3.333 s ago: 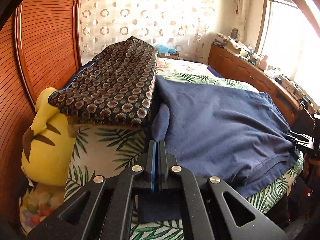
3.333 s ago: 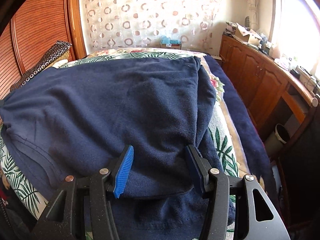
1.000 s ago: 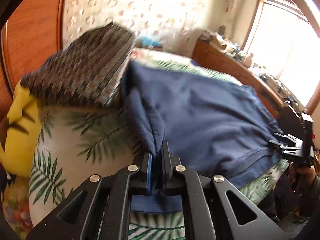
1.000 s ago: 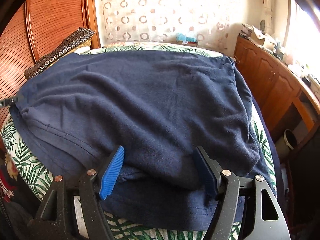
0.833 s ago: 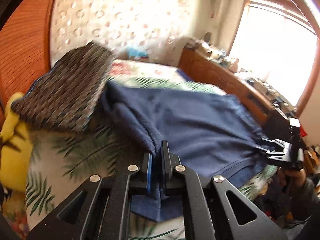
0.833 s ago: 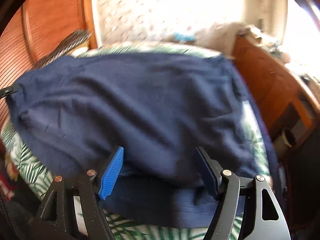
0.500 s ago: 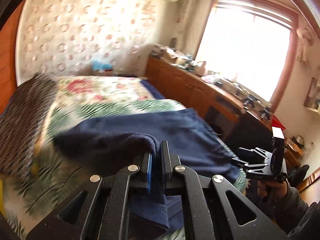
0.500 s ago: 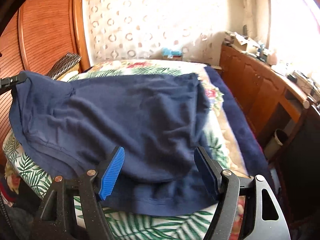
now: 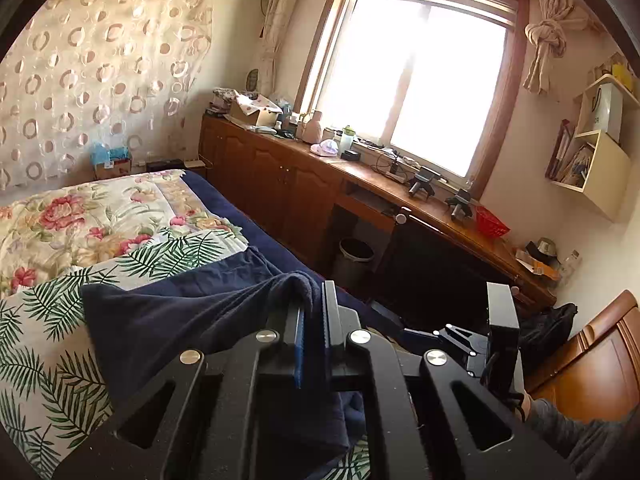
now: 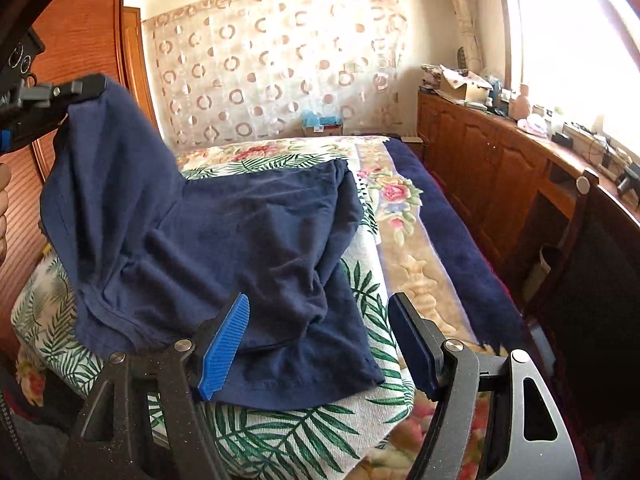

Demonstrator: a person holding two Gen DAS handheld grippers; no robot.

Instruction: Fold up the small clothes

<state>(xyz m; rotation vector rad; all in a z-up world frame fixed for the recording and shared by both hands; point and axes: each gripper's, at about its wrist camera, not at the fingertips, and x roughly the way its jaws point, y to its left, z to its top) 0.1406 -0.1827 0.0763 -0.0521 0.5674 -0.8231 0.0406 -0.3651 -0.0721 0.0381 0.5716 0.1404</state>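
step: first fold in progress, judging by one side of the garment lifted off the bed and carried across.
garment: navy garment [image 10: 248,240], most of it flat on the bed [image 10: 412,248] at frame centre of the right wrist view; one side hangs up toward the upper left of that frame.
left gripper: [image 9: 312,332] jaws pressed together, pinching a fold of the navy cloth, which bunches over the blue pad at lower centre of the left wrist view. In the right wrist view it sits at the upper left edge with the cloth draped from it.
right gripper: [image 10: 320,344] jaws spread wide, nothing gripped. The garment's near hem lies under and between the fingers at lower centre; pads not pressing on it. In the left wrist view it shows lower right, just beside the left gripper.
bedding: fern-print cover [image 10: 296,436] under the garment, floral quilt behind it.
next move: likely carry the lifted side over onto the flat half, line up the edges, then let go. The right gripper could pin the near hem so the base doesn't drag.
risk: soft knit sags; the lifted side may land bunched or skewed if dropped early.
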